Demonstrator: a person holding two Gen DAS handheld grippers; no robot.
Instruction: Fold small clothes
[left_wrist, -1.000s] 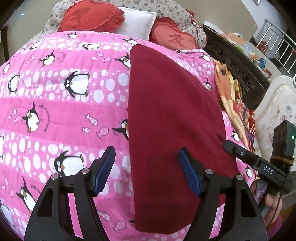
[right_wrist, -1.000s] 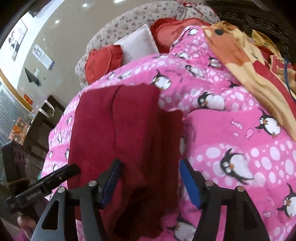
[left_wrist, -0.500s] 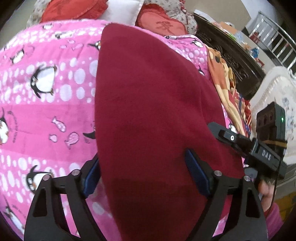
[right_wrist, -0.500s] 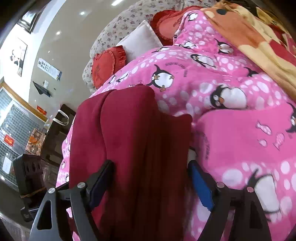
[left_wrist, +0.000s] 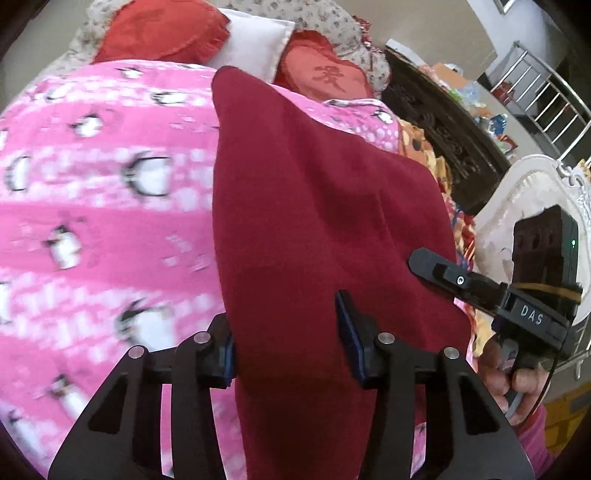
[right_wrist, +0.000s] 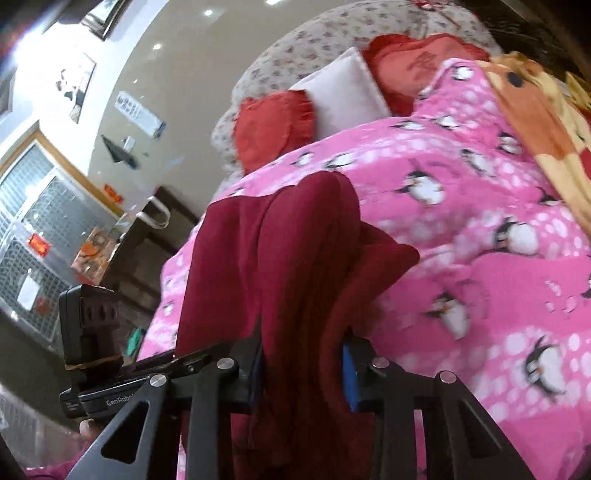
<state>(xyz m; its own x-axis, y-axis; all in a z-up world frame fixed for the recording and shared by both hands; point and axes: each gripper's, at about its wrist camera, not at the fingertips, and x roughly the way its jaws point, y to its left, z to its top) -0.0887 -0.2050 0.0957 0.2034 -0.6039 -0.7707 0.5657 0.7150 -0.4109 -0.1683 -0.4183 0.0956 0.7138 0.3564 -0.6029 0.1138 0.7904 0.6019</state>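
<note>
Both grippers have just been closing on the near edge of the dark red garment, which a second ago lay flat between wider jaws and now rises off the pink penguin blanket in loose folds. In the left wrist view the left gripper has cloth filling the gap between its blue pads, clamped on the left part of the hem; the right gripper, seen from its own camera, pinches a thick bunched gather of the same cloth. Holding two points of one edge looks like the way to carry that edge over toward the far end, by the red heart cushions and white pillow, and make a fold. Much stays unclear: the hem itself drops below both pictures, so how deeply each pad bites cannot be seen; the garment's kind, sleeves or legs, cannot be made out; the blanket is smeared by motion blur. Only fingers of the person's hand show, around the right gripper's handle.
</note>
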